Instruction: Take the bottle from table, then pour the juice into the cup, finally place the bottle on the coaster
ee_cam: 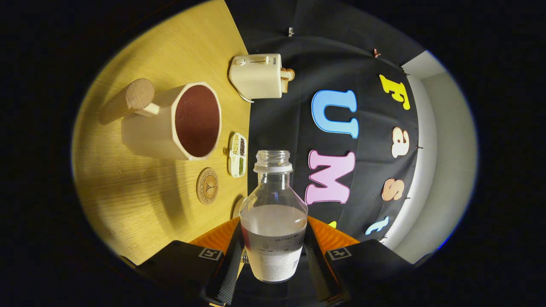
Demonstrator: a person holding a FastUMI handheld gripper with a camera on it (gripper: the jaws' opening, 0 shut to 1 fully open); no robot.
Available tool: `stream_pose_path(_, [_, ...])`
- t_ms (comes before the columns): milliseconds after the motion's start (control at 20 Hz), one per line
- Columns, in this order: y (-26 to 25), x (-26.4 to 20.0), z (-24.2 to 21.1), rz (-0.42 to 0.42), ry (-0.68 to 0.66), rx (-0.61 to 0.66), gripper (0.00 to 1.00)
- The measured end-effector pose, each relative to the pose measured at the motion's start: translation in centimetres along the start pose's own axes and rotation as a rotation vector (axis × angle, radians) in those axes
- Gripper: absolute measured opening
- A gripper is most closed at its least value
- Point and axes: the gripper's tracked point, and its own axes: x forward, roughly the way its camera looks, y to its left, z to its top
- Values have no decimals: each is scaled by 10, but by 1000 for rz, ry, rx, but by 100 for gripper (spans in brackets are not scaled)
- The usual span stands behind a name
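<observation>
With the jaws (273, 256) pinching the bottle (273, 221) by its labelled lower body at the bottom centre of the frame, one finger pressing on each side, worth keeping that squeeze firm and even through the whole tilt. Holds the bottle rolled well over already: tabletop (140, 200) runs up the left half of the frame, liquid line sits across the bottle's waist, open neck points toward frame centre with no cap on. Looks like the pouring step, judging by the roll and the uncapped mouth.

Next out, at the left of centre, lies the cup (179, 121), pale, many-sided, with a round wooden handle at upper left and a dark reddish inside. Cannot tell whether that colour is juice or the cup's lining. Cannot tell either whether the mouth hangs over the rim, so best to bring it above the opening before tipping further, then rotate slowly and watch the liquid creep toward the neck.

Between bottle and cup, just left of the neck, sits the round coaster (207, 186), bare and ready for the set-down. Beside it a small divided tray (237, 154); farther off, at upper centre, a cream toaster (257, 76). Neither should be brushed when swinging back.
</observation>
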Motion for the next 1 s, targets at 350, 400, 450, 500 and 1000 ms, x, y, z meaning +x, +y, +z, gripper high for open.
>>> stream_pose_path(350, [3,0,8,3,-36,-86,73])
stream_pose_path(400, [3,0,8,4,-40,-95,73])
stream_pose_path(450, [3,0,7,5,-44,-106,73])
stream_pose_path(500, [3,0,8,2,-47,-121,73])
stream_pose_path(1000, [-4,2,17,-22,-90,-237,73])
